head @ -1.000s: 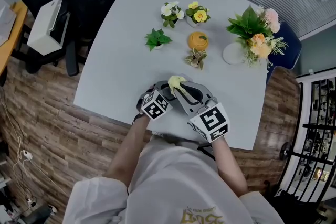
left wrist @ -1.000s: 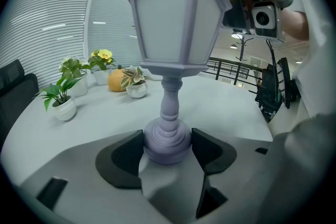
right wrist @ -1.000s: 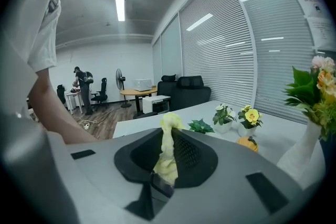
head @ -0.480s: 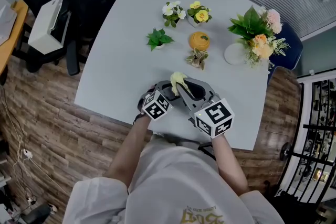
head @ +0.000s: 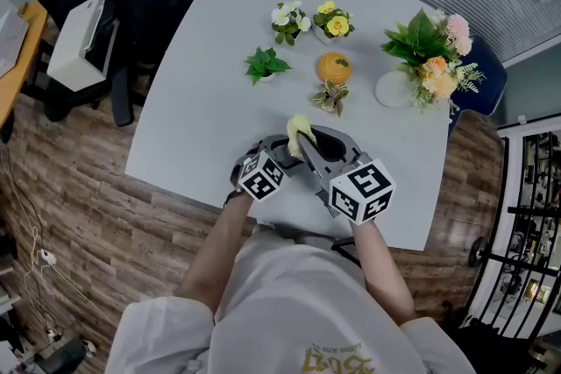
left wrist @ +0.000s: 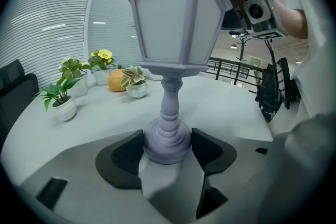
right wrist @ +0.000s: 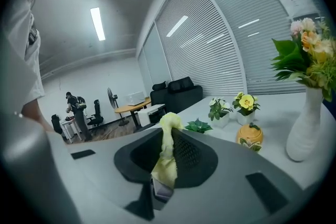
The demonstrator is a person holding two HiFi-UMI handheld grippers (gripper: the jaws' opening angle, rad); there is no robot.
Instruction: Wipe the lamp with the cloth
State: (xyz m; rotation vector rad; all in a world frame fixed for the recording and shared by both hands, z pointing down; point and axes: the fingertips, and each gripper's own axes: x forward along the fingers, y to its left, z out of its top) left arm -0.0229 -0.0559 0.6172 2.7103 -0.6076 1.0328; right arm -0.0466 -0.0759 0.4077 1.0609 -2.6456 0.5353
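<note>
left gripper grips lamp; right gripper pinches cloth (yellow)

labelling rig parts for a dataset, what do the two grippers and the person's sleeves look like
Left gripper and right gripper: grey bodies, black curved pads, each carrying a white cube with black square markers. No cables visible. The person wears white sleeves.

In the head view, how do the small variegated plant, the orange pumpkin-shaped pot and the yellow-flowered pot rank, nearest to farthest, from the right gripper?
From the right gripper:
1. Small variegated plant, just beyond it on the table.
2. Orange pumpkin-shaped pot, directly behind that plant.
3. Yellow-flowered pot, farthest back.
</note>
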